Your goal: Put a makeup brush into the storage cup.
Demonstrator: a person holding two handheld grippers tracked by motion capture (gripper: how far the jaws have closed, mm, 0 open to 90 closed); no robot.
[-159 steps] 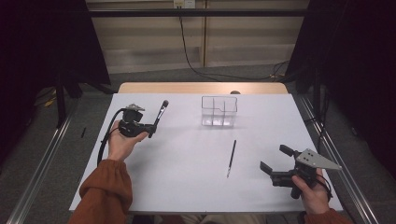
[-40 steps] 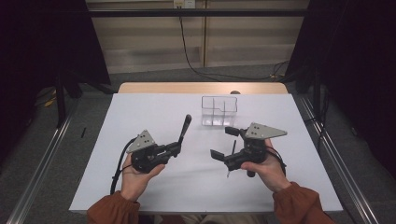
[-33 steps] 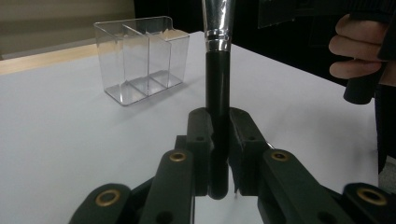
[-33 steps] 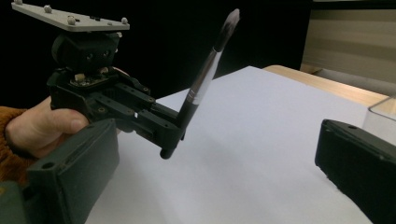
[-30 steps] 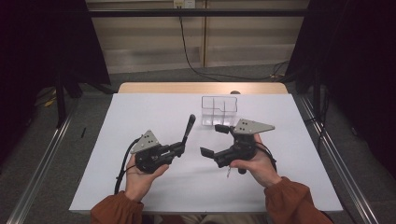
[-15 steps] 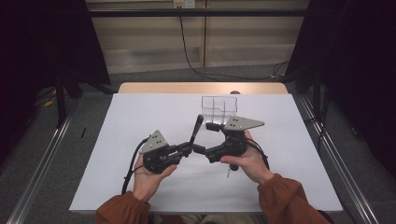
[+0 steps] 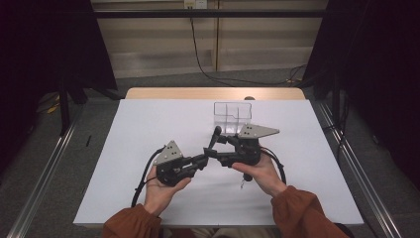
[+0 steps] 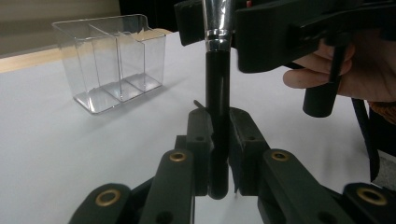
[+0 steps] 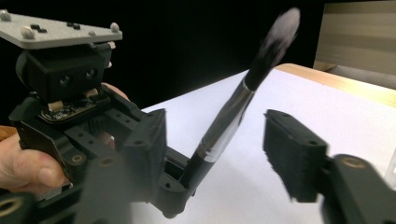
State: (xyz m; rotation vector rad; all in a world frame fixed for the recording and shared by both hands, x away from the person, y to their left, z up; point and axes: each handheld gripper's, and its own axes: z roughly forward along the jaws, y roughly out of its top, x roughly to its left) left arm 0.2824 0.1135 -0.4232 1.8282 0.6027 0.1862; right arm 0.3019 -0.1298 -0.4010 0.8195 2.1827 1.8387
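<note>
Handover in progress above the table [image 7: 124,148]: left claw [image 8: 219,140] is clamping the brush [image 8: 217,116] handle upright, right claw [image 9: 215,140] is closing half-open around its ferrule, not yet pinching; next, right must grip before left releases.

High view: fixed above the near table [image 7: 148,124] edge, facing forward and down, far off. Left gripper view: low, close, along its jaws toward the organizer [image 8: 112,60]. Right gripper view: close, facing the left gripper [image 9: 163,186]. All share the brush [image 7: 214,139].
</note>
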